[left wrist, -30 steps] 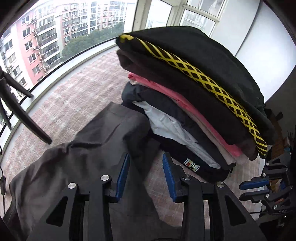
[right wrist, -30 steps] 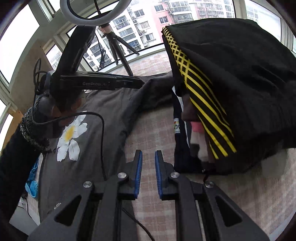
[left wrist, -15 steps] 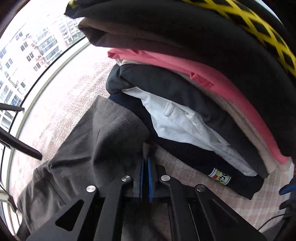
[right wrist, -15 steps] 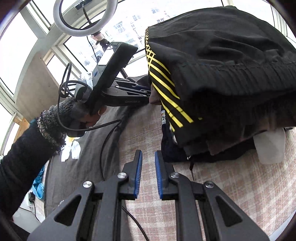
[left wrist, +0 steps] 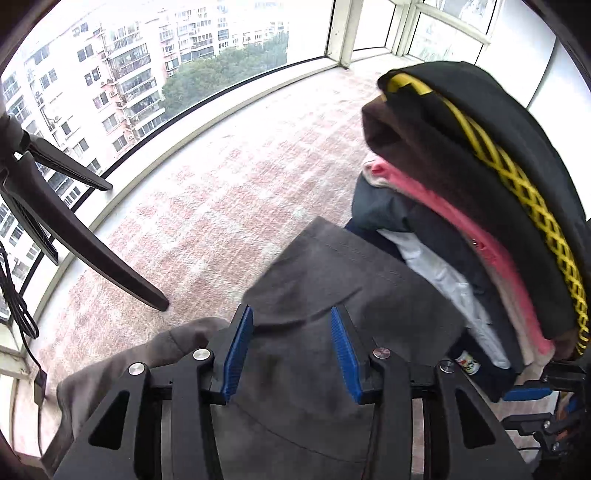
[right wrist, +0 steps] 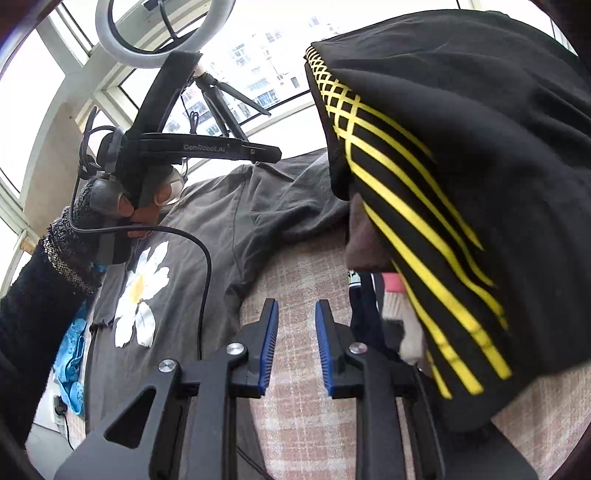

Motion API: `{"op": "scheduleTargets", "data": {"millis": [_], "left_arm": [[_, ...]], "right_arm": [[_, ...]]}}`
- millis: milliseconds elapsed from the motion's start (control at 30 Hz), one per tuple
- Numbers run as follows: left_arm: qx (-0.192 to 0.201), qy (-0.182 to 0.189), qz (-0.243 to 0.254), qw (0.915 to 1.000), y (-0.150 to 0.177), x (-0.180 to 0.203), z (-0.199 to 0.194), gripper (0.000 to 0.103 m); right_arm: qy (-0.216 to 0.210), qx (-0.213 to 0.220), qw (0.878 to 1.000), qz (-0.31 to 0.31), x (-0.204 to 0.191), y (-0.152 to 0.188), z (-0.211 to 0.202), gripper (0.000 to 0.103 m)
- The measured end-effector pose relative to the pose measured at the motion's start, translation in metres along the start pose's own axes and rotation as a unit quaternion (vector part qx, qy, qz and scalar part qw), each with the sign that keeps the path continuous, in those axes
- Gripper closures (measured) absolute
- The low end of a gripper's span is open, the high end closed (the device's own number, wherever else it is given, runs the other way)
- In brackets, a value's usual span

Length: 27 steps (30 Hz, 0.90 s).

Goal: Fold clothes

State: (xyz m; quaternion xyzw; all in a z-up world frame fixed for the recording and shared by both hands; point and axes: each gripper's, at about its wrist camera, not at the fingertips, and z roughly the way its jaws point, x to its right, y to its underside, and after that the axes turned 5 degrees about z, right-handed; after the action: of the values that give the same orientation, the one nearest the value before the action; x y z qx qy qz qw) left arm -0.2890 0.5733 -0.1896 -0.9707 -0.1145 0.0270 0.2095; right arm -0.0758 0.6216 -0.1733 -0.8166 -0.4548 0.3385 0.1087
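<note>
A dark grey T-shirt (right wrist: 207, 229) with a white daisy print (right wrist: 142, 291) lies spread on the plaid tablecloth (right wrist: 295, 424). Its sleeve (left wrist: 332, 280) lies folded, reaching to the foot of a tall stack of folded clothes (left wrist: 480, 184) topped by a black garment with yellow lattice stripes (right wrist: 461, 147). My left gripper (left wrist: 291, 314) hovers over that sleeve with its jaws opening; the cloth lies below the pads and is not pinched. My right gripper (right wrist: 296, 306) points down at bare tablecloth beside the stack, jaws opening, with nothing between them.
A tripod leg (left wrist: 92, 251) stands on the table at the left, near the curved window sill. A ring light (right wrist: 162, 33) hangs above. A person's hand (right wrist: 147, 199) holds the left gripper, and its cable (right wrist: 203, 280) trails over the shirt. Blue cloth (right wrist: 70, 354) lies off the table's left edge.
The left gripper shut on the sleeve's edge by the stack, then let go and drew back from the stack. The right gripper's pads stand a little wider apart.
</note>
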Motion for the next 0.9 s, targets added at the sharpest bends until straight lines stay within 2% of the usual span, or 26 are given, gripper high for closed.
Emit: {"op": "scheduleTargets", "data": {"millis": [100, 267, 400, 500, 600, 700, 833, 900], "left_arm": [[-0.022, -0.032, 0.024, 0.9989, -0.005, 0.0, 0.017, 0.061], [-0.015, -0.045, 0.027, 0.9985, -0.006, -0.011, 0.016, 0.061], [-0.038, -0.05, 0.046, 0.997, 0.0, -0.01, 0.023, 0.065], [-0.017, -0.041, 0.037, 0.9983, 0.002, -0.011, 0.012, 0.068], [0.01, -0.037, 0.026, 0.9989, 0.008, -0.011, -0.007, 0.068], [0.027, -0.02, 0.023, 0.9992, 0.039, -0.009, -0.034, 0.069], [0.024, 0.028, 0.018, 0.9992, 0.084, 0.0, -0.054, 0.069], [0.012, 0.053, 0.021, 0.9983, 0.103, 0.01, -0.051, 0.069]], "right_arm": [[0.024, 0.02, 0.999, 0.026, -0.005, -0.004, 0.017, 0.077], [0.058, 0.053, 0.995, 0.066, -0.012, -0.01, 0.037, 0.077], [0.069, 0.083, 0.989, 0.104, -0.013, -0.015, 0.046, 0.075], [0.088, 0.093, 0.984, 0.127, -0.007, -0.024, 0.056, 0.071], [0.087, 0.103, 0.98, 0.149, -0.004, -0.03, 0.061, 0.07], [0.101, 0.107, 0.978, 0.149, -0.003, -0.035, 0.067, 0.069], [0.098, 0.103, 0.981, 0.131, -0.005, -0.036, 0.075, 0.069], [0.086, 0.104, 0.984, 0.118, -0.005, -0.037, 0.073, 0.09]]}}
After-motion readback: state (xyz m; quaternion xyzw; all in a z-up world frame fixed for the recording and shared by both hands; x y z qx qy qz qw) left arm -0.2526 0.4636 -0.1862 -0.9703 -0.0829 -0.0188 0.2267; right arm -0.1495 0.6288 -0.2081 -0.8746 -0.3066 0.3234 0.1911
